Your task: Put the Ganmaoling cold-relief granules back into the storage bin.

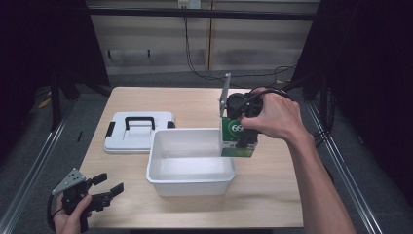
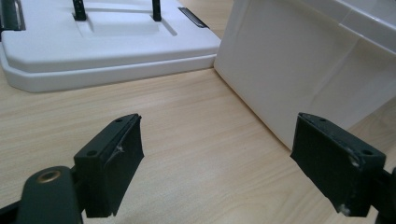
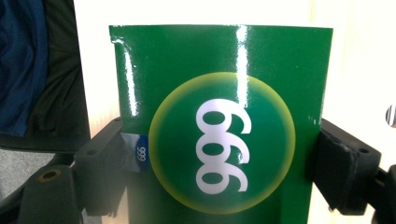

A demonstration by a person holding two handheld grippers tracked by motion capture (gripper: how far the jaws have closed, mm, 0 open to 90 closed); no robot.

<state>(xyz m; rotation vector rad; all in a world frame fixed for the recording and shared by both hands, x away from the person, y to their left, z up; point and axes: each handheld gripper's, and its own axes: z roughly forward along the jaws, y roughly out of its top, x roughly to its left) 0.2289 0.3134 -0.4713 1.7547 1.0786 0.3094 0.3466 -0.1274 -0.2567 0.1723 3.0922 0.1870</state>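
Glossy green box (image 3: 219,121), perhaps cardboard

My left gripper (image 1: 108,187) sits near the front left corner of the bench (image 1: 272,195), jaws spread wide, with bare wood between them and ahead. Past that strip, the white tub (image 1: 190,183) blocks the middle of the bench and the white lid (image 1: 139,141) lies flat behind it toward the left edge, a narrow lane of wood between the two. My right gripper (image 1: 242,141) hangs at the tub's right rim, jaws clamped on the green carton (image 3: 219,140). The bench's front right corner is open.
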